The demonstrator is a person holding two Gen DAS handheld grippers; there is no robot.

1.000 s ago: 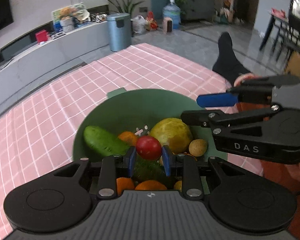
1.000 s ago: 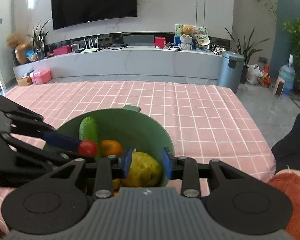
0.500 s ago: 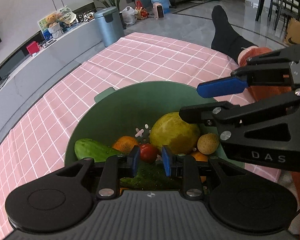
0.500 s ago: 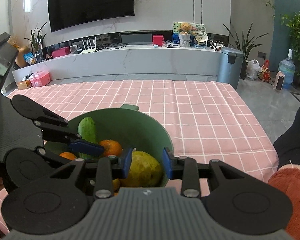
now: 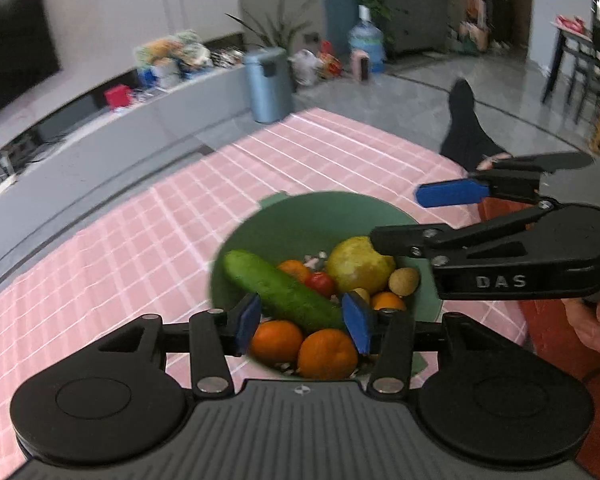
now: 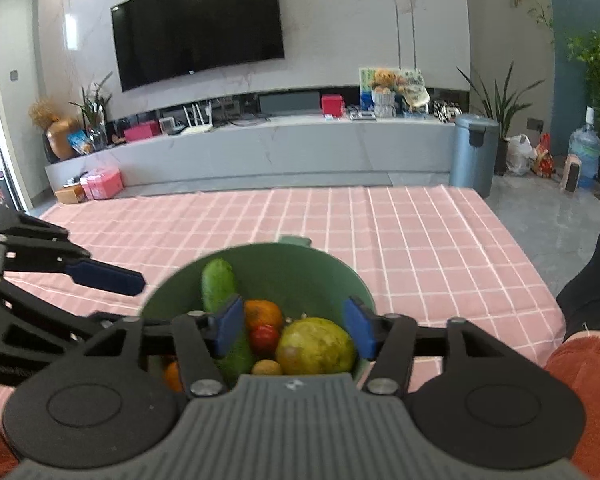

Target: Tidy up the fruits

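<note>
Pink checked tablecloth [image 5: 148,240], green bowl [image 5: 324,216] of fruit, both tools spread empty.

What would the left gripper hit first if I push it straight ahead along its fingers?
Most likely the cucumber: it lies between the open left gripper fingers, in the green bowl. Two oranges sit lower and may be passed over. Depth is hard to judge through this fisheye.
</note>
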